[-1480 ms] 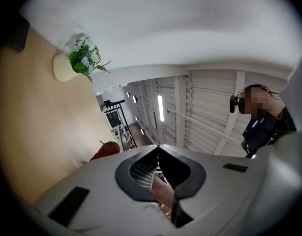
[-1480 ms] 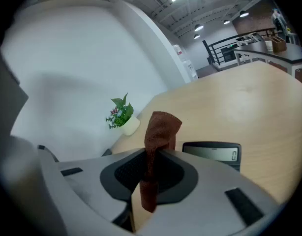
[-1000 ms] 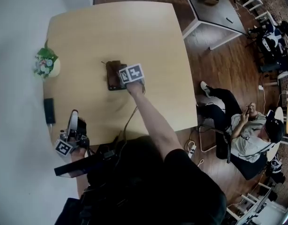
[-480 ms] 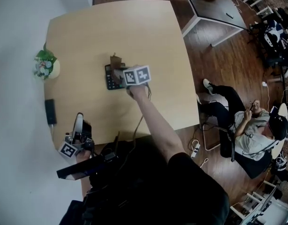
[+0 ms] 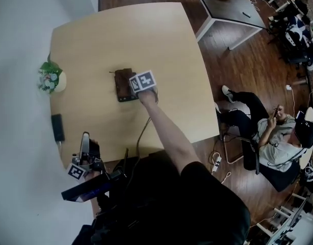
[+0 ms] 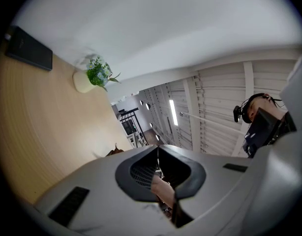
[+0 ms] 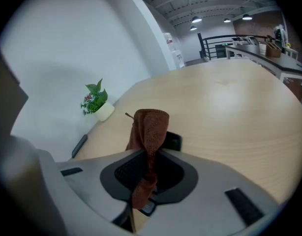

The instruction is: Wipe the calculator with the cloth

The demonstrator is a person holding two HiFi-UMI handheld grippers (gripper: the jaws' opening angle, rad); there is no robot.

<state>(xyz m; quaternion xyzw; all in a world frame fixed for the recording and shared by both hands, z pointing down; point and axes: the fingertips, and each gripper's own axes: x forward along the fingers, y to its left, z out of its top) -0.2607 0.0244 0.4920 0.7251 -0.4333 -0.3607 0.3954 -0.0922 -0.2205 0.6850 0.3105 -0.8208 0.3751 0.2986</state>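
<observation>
Change: since the frame half a second back, I see the right gripper [image 5: 138, 82] has come down again, and the brown towelling cloth [image 5: 124, 79] now lies over the black calculator [image 7: 173, 141] instead of hanging lifted above it.
Right gripper: its jaws are pinched on the cloth, which runs down between the pads and stands up in a folded hump beyond the tips.
Cloth: it touches the calculator and covers most of it.
Calculator: it lies flat near the middle of the pale wooden table [image 5: 146, 40], with a dark edge showing past the cloth.
Left gripper [image 5: 84, 139]: its jaws are pressed together with nothing between them. It hovers at the table's near left corner, well apart from the calculator.
Table edge: a small white pot of green leaves and flowers [image 5: 49, 78] stands on the left side, and a flat black slab [image 5: 57, 127] lies nearer to me along that edge.
Beyond: a person sits on a chair [image 5: 268, 137] on the dark wooden floor to the right.
</observation>
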